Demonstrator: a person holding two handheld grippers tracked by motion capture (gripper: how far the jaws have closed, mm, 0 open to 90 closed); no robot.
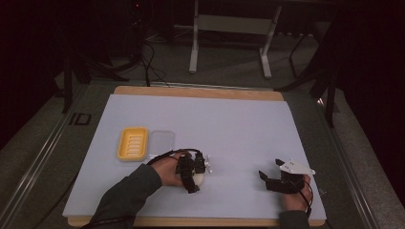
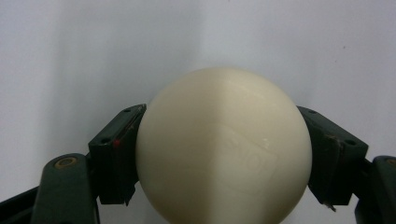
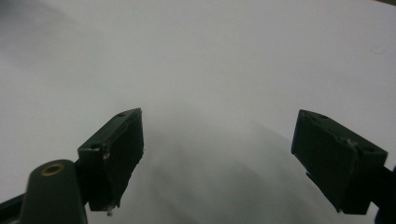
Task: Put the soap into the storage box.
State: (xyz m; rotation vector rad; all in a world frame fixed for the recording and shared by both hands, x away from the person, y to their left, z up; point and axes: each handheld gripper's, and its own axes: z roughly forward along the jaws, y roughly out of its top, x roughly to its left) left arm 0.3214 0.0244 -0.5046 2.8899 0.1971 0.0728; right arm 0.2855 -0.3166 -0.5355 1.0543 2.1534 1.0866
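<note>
A cream, rounded bar of soap [image 2: 224, 154] with a faint stamped mark sits squeezed between the two black jaws of my left gripper [image 2: 223, 135]. In the high view this left gripper [image 1: 192, 175] is at the front middle of the mat, pointing down, with the soap [image 1: 200, 180] low at the mat; I cannot tell whether it touches. A yellow soap dish [image 1: 132, 142] and a clear lid [image 1: 161, 141] lie side by side behind and to the left. My right gripper [image 3: 219, 140] stands open over bare mat, at the front right [image 1: 268, 174].
A pale blue mat [image 1: 229, 124] covers a wooden board [image 1: 200, 92]. Beyond the far edge are a dark floor, cables and a white metal stand [image 1: 229, 28].
</note>
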